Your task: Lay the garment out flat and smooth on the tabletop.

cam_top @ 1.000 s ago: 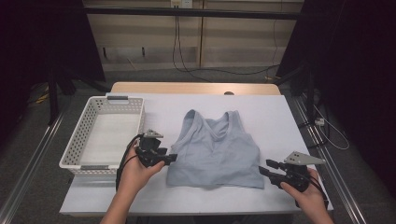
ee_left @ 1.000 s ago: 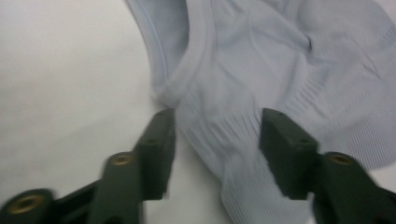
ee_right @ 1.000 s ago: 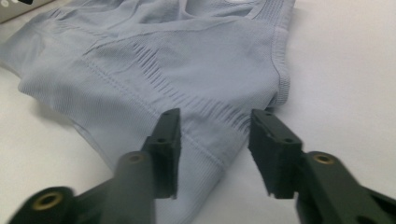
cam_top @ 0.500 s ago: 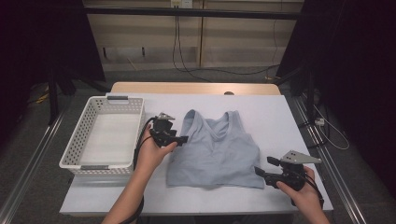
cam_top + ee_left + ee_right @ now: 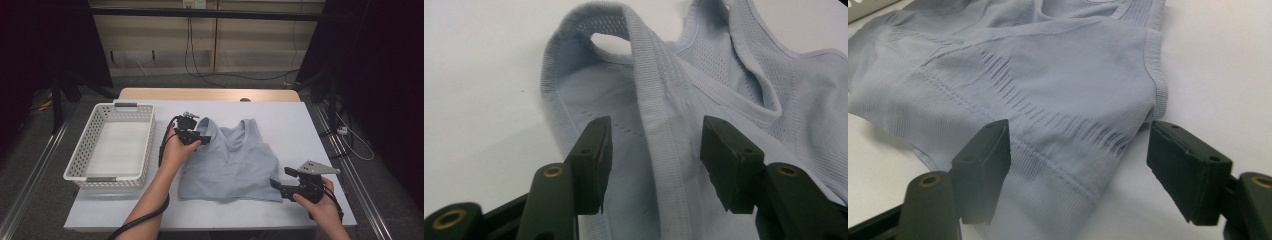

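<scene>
High view shows us where we are: our left gripper (image 5: 194, 136) is at the top left strap of the blue top (image 5: 235, 160), and our right gripper (image 5: 287, 187) is at the top's bottom right corner. The top is our landmark. It lies flat on the white table (image 5: 300, 120), with its straps pointing away from us and its hem toward us.

Our left gripper is the one close to the next grab. In the left gripper view, the strap (image 5: 651, 110) runs straight away from us, right between the two black jaws. The jaws stand about half open and have just been closing a little. The strap is between them, but the pads do not press on it yet. So we judge that we only need to squeeze to catch it.

In the right gripper view, the hem corner (image 5: 1073, 175) of the top sits between our wide open jaws. They have just been opening. The left pad is at the cloth, and the right pad is clear of it, so nothing is held.

Left of the top sits the white basket (image 5: 85, 150), just beside our left arm.
</scene>
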